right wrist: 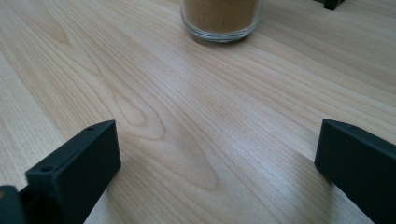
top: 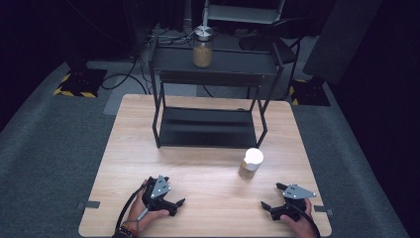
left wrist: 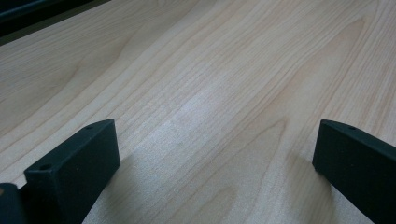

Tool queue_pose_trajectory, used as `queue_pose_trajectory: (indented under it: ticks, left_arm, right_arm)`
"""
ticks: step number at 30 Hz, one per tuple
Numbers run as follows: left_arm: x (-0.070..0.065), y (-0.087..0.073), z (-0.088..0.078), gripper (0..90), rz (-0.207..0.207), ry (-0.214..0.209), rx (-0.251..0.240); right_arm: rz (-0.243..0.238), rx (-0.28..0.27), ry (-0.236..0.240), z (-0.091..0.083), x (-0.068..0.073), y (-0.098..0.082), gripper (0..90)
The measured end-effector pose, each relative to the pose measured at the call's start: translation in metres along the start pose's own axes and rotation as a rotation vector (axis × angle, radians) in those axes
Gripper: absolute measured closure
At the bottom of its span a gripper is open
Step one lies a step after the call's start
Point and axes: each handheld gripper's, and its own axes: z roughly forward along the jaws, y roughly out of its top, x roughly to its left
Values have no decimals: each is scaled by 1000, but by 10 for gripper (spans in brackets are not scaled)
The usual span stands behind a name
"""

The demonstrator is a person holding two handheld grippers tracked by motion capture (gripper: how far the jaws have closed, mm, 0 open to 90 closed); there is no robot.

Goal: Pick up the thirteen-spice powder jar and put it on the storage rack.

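Both grippers are resting wide open and empty at the near table (top: 148,148) edge, left gripper (top: 174,203), right gripper (top: 270,206). The small jar (top: 250,163) is standing just beyond the right one; approaching level and centring its jaws around the glass should help. Farther back, a rack (top: 208,126) is carrying another jar (top: 202,47).

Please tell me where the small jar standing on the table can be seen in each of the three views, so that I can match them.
High view: the small jar stands right of centre on the table, in front of the black shelf rack.
Left gripper view: not in it.
Right gripper view: its glass base sits at the top edge, ahead of the open jaws.
Shared landmark: the light wooden table.
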Motion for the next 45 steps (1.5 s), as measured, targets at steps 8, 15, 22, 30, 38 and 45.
queue_pose_trajectory:
  ticks: [8,15,22,30,38,45]
  left_arm:
    - [0,0,0,0,0,0,0]
    - [0,0,0,0,-2,2,0]
    - [0,0,0,0,-1,2,0]
    - [0,0,0,0,-1,2,0]
    - [0,0,0,0,-1,3,0]
    - [0,0,0,0,-2,3,0]
  right_arm:
    - [0,0,0,0,0,0,0]
    - [1,0,-1,0,0,0,0]
    - [5,1,-7,0,1,0,0]
    - [15,9,-6,0,0,6,4]
    - [25,-25,-4,-3,1,19,6]
    - [32,-66,14,6,-4,45,6]
